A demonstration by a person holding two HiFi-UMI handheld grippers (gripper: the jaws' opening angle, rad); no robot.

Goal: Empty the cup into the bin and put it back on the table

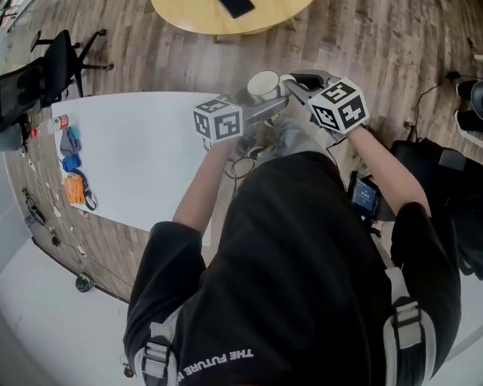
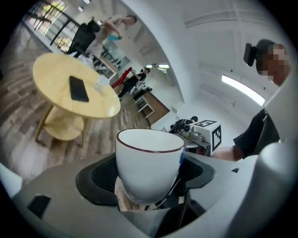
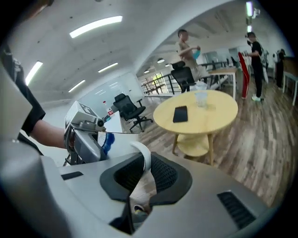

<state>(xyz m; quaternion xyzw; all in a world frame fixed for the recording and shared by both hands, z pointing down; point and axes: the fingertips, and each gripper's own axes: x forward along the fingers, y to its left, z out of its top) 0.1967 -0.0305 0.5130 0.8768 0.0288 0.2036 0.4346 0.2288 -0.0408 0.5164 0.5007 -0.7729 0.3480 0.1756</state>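
Only the handle (image 3: 145, 155) shows in right claw (image 3: 142, 167) — left claw (image 2: 150, 175) clamps cup (image 2: 149, 155)

The head camera looks steeply down over the person's black-shirted shoulders (image 1: 302, 249) onto the wood-plank floor (image 1: 362, 53), with the round pale-wood table (image 1: 189, 16) at its top edge. The left gripper view sits close behind its jaws and faces outward past a white ceramic cup (image 2: 149, 162) to that table (image 2: 51, 74). The right gripper view faces the same table (image 3: 209, 111), and each gripper view catches the other gripper's marker cube (image 2: 212, 135) (image 3: 81, 113).
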